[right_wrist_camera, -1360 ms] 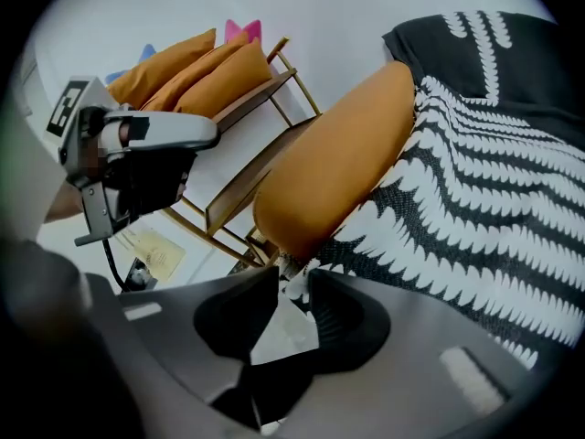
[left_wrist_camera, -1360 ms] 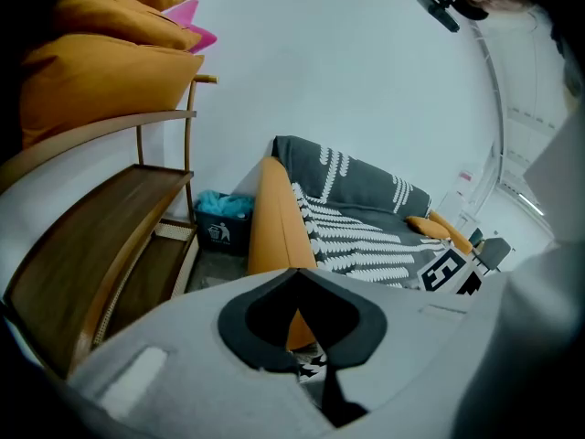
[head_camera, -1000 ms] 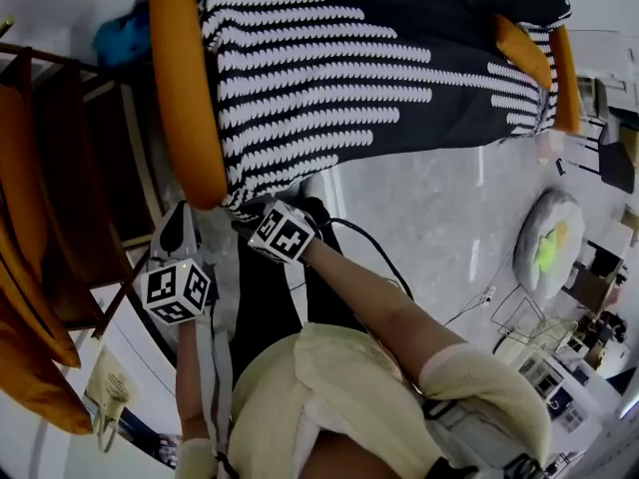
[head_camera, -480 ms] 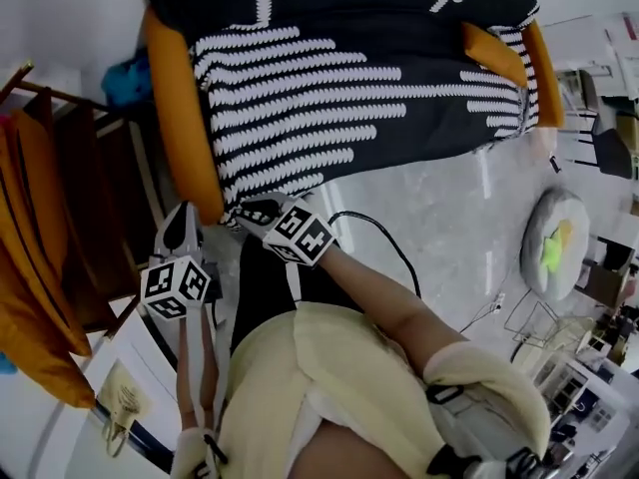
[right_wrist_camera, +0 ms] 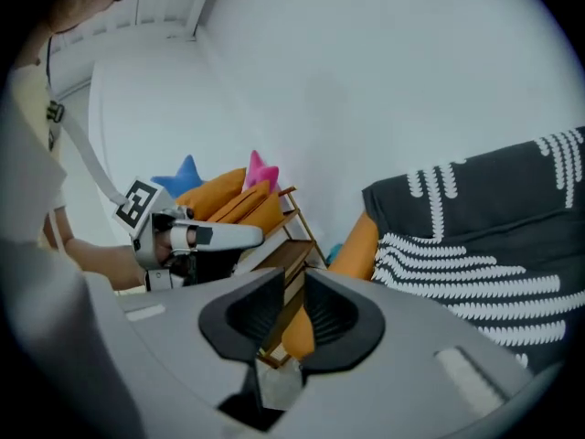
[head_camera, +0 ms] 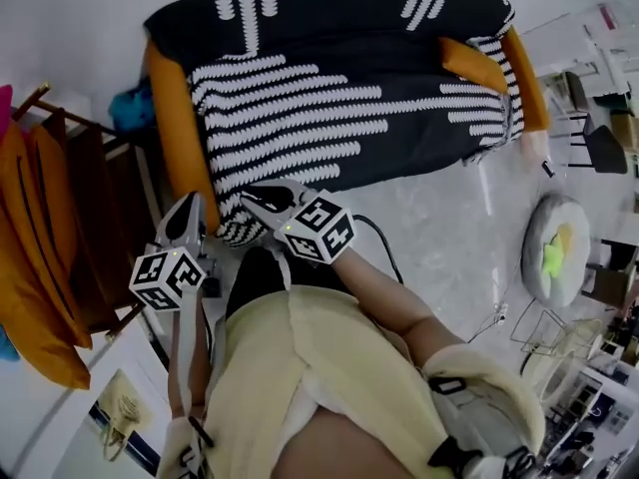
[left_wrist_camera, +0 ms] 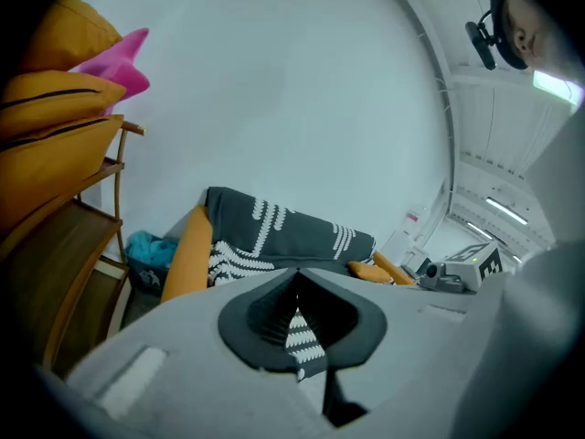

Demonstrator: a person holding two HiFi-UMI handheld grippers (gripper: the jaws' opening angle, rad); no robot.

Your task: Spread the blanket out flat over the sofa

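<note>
Striped blanket (head_camera: 339, 98) spread over orange sofa (head_camera: 175, 133), left tool (head_camera: 192, 205) by sofa's arm, tips together, empty, right tool (head_camera: 252, 199) before sofa's front, just closing, narrowly apart, empty

Brightly, evenly lit from above, with soft glare on the pale floor (head_camera: 449, 228). Blown out at the ceiling light (left_wrist_camera: 558, 82). Heavily bowed at the edges, black in the corners of both gripper views. Sharp on the striped blanket (head_camera: 329, 78), blurred close to the lenses.
</note>
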